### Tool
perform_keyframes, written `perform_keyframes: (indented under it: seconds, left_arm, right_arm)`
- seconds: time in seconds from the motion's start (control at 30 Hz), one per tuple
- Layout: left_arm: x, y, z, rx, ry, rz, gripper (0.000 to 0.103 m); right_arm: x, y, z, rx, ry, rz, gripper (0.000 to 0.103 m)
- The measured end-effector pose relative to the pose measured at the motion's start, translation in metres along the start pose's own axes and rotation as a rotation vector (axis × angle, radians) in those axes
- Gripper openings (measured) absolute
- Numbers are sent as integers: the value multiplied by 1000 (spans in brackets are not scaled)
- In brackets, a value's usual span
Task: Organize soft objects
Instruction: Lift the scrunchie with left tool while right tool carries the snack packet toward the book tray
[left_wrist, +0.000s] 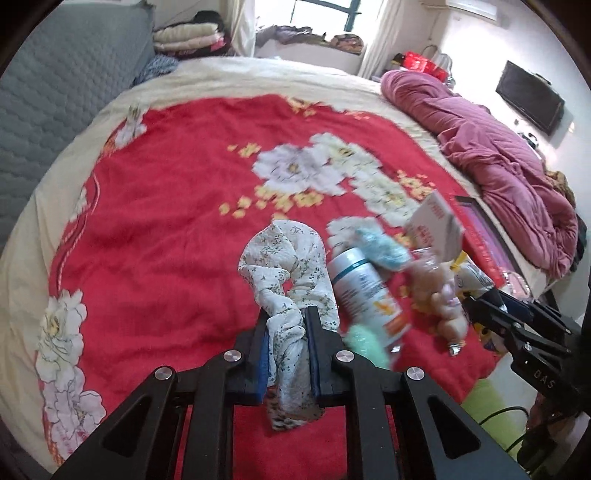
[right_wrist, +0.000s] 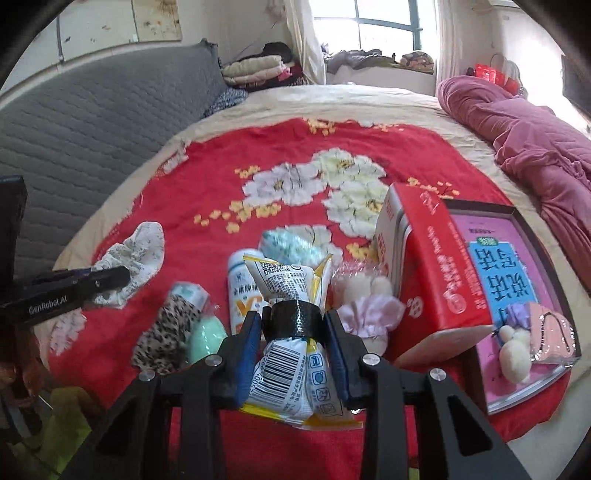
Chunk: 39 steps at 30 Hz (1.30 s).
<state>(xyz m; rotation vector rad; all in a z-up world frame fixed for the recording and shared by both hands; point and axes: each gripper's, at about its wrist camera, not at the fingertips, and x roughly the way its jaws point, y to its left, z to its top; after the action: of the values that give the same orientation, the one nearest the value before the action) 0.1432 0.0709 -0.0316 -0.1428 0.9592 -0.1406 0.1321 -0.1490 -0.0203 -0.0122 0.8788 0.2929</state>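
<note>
Grippers hold one soft thing each: the left gripper (left_wrist: 286, 325) is clamped on a white floral scrunchie (left_wrist: 291, 266), the right gripper (right_wrist: 293, 325) pinches a taped white packet (right_wrist: 291, 354) lengthwise. The open tray (right_wrist: 517, 295) lies right of both, nearer the right gripper, beyond the red box (right_wrist: 424, 266).

Daylight glares through the window (right_wrist: 384, 26); fisheye-bent edges; slight motion blur.

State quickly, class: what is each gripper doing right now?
Left gripper: closed on the floral white scrunchie.
Right gripper: closed on the black-taped white snack packet.
</note>
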Motion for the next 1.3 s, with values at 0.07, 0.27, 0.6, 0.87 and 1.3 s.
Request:
perform_keyframes:
  seconds: [0.07,0.27,0.6,0.87,1.3]
  left_arm:
    - [-8,-12,4,16,-6,1,17]
    - [-27,-53,13,67,-36,-16,17]
    - [-39,-146,39,182,-72,-79,17]
    - [-20,-243,52,280,-52,-157,17]
    - [75,-357,40,408,89,-159,17]
  right_arm:
    - [-11,-2,4,7,-25,1,35]
    - [-52,-17,16,17,-98,-18,35]
    - [-114,-86,32,84,-183,-71,35]
    - [-147,-168,41,127,-200,-176,35]
    - [-118,-262,18,202,-138,-200,35]
